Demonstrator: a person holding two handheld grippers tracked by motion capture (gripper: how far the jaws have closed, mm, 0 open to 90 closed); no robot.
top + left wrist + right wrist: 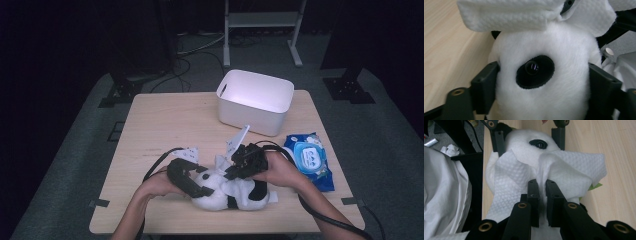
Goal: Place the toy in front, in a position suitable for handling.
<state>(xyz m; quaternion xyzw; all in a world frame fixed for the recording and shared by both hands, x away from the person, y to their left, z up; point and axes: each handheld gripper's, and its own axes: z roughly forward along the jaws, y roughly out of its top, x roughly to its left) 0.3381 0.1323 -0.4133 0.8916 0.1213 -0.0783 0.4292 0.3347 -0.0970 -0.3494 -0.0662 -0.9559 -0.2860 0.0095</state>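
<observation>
Just in front of the white bin (pixel 255 101), the left gripper (pixel 544 82) clamps the plush panda (pixel 544 75) while the right gripper (pixel 542 185) pinches a wipe (pixel 571 167) on it.

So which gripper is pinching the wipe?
The right gripper, pinching the white wipe; the left gripper clamps the panda plush head instead.

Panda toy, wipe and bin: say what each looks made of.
Panda toy: short-pile plush, matte and fuzzy, with a glossy, probably plastic eye.
Wipe: seemingly nonwoven cloth with a dimpled embossed pattern, draping softly.
Bin: likely moulded plastic, smooth white walls with rounded corners.
</observation>
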